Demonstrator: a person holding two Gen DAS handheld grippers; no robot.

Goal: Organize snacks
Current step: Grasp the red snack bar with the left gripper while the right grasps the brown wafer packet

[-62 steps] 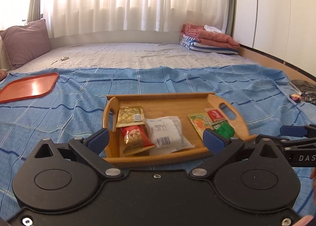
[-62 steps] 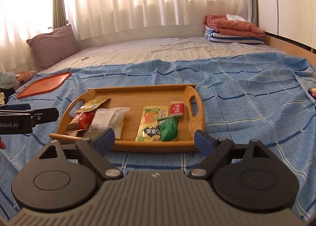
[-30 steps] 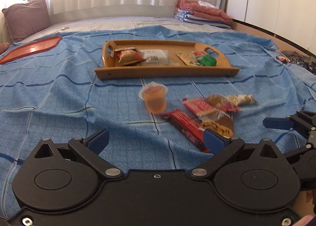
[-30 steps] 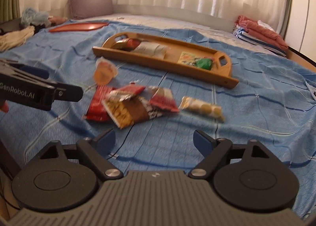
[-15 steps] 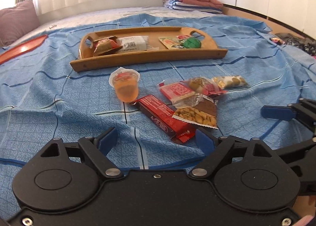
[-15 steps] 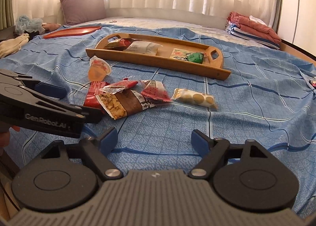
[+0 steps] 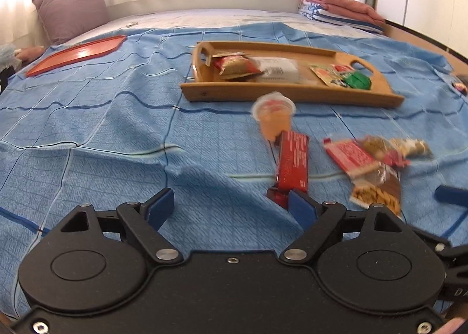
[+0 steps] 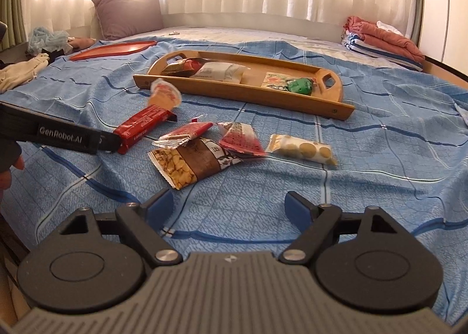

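A wooden tray (image 7: 292, 94) (image 8: 242, 90) holds several snack packets on the blue bedspread. In front of it lie loose snacks: an orange jelly cup (image 7: 274, 119) (image 8: 164, 95), a long red bar (image 7: 293, 161) (image 8: 143, 126), a peanut packet (image 8: 187, 166) (image 7: 377, 190), small red packets (image 8: 242, 139) and a biscuit packet (image 8: 302, 149). My left gripper (image 7: 231, 207) is open, low over the bedspread, its right fingertip beside the near end of the red bar. My right gripper (image 8: 229, 205) is open and empty, just in front of the peanut packet.
An orange-red tray (image 7: 79, 53) (image 8: 114, 49) lies far left on the bed. A purple pillow (image 7: 71, 11) and folded towels (image 8: 380, 37) sit at the back. Clothes (image 8: 23, 71) lie at the left edge.
Both grippers pulled back from the wooden tray toward the loose snacks. Over the last half second the left gripper swung left, so the red bar now sits by its right finger.
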